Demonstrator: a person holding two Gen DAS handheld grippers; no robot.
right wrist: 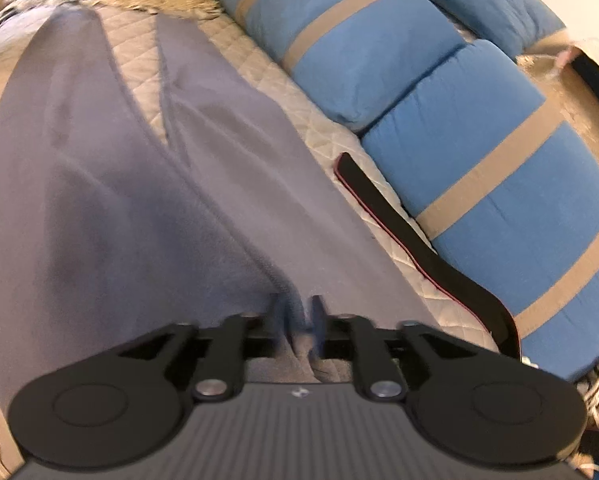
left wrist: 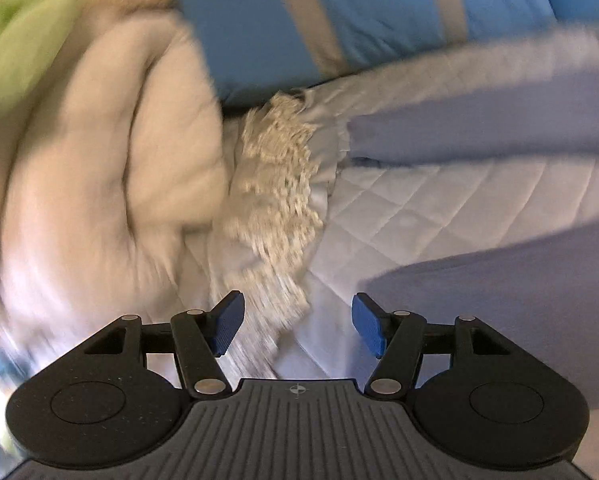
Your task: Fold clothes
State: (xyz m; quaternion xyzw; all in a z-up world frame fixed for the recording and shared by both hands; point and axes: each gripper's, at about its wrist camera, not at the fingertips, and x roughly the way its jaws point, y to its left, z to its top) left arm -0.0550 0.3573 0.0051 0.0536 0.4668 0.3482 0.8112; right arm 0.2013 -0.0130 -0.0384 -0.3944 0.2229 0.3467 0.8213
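Observation:
Lavender-grey trousers [right wrist: 111, 184] lie spread on a white quilted bed cover [right wrist: 139, 52], both legs running away from the camera in the right wrist view. My right gripper [right wrist: 299, 322] is shut on the trousers' near edge, with a fold of cloth pinched between its blue pads. In the left wrist view the two trouser legs [left wrist: 479, 128] lie to the right. My left gripper [left wrist: 297, 328] is open and empty above the quilted cover [left wrist: 439, 204], beside a fringed beige cloth [left wrist: 275, 184].
Blue cushions with tan stripes [right wrist: 479, 184] line the back of the bed. A black strap [right wrist: 411, 236] lies along them. A heap of cream clothes [left wrist: 99, 168] and a green garment [left wrist: 15, 36] sit to the left of my left gripper.

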